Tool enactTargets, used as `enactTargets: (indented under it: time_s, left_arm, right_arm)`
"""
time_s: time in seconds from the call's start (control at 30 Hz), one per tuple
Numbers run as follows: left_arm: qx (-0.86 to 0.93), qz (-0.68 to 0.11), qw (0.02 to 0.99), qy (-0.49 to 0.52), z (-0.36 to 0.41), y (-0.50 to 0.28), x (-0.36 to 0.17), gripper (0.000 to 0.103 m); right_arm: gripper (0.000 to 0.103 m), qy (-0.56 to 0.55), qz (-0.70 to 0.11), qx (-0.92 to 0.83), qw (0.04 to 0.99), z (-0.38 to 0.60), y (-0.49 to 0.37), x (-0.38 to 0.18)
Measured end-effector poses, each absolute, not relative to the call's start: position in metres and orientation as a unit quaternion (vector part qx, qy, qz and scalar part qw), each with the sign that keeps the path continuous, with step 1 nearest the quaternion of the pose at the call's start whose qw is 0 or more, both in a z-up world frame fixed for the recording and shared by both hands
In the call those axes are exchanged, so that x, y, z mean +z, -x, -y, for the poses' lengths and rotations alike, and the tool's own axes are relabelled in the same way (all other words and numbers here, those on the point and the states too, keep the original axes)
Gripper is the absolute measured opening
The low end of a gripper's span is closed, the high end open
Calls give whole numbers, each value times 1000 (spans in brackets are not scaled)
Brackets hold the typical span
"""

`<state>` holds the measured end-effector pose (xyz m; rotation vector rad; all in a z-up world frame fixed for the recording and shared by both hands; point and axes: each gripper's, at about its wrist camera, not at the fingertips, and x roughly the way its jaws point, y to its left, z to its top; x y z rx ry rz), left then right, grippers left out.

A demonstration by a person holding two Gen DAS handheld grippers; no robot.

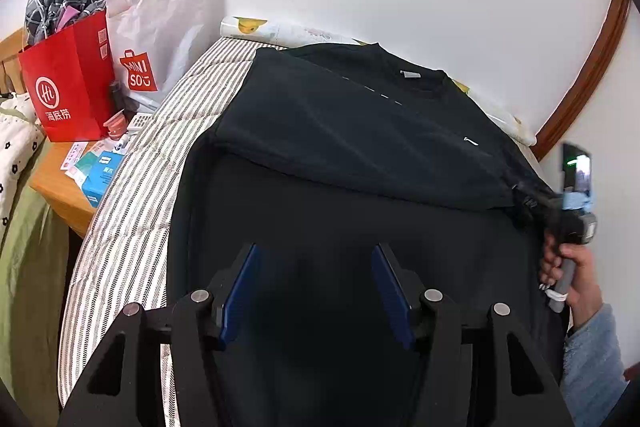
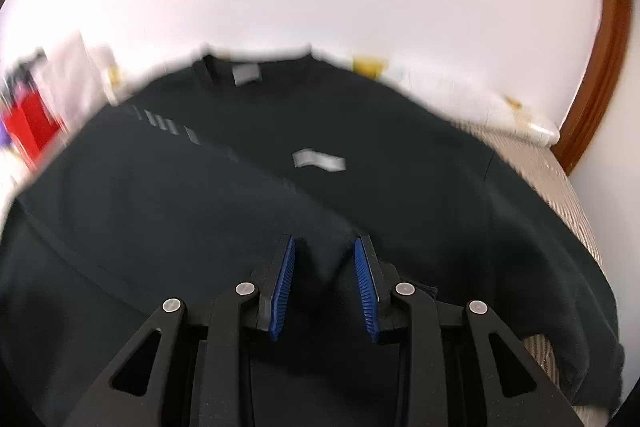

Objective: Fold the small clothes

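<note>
Striped bedcover (image 1: pixel 132 195) under black shirt (image 1: pixel 340 131); red bag (image 1: pixel 68 87) alongside; both hand-held grippers agape, empty.

A home bedroom: striped bed (image 1: pixel 132 195), cluttered wooden nightstand (image 1: pixel 60 187)

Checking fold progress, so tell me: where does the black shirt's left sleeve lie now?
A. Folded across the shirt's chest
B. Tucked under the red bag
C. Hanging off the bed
A: the sleeve lies diagonally over the black shirt on the bed.
</note>
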<state>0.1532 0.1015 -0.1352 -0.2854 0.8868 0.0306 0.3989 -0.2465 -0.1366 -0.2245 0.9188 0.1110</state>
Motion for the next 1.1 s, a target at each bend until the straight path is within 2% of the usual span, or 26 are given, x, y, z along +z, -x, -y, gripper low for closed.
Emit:
enactTargets:
  time_s: [0.3,0.47,0.53,0.73,0.83,0.87,0.93,0.97,1.1]
  left_arm:
    - [18,-430,890,149,-108,-157,-141,56]
    - [11,-438,887,148,-100,-160,-145,56]
    - [5,-438,887,149,-95,-160,-144,56]
    - [-7,-431,893,131,-77,-161,-132,56]
    - [-20,-429,894,125,-66,-164,-127,56]
    - [-27,-428,895,121,-59,-166,-125,56]
    - [-36,-426,897,115,-49,-168,-123,58]
    - [-41,-426,897,112,-43,-168,-122,58]
    - [-49,-431,895,104,-25,-173,-124,58]
  right_arm:
    - [34,63,-433,62,897,264,-370,-121]
    - [34,97,-428,64,896,262,-357,-134]
    - [34,78,-437,63,894,266,-358,-131]
    - [36,28,-416,32,908,315,-326,-93]
    - [46,35,-395,-36,917,362,-301,-79]
    - [56,41,-391,-56,918,376,-295,-77]
    - [70,61,-388,-118,912,416,-278,-79]
    - [73,69,-391,-136,908,428,-273,-81]
    - [73,110,-432,-189,875,481,-250,-104]
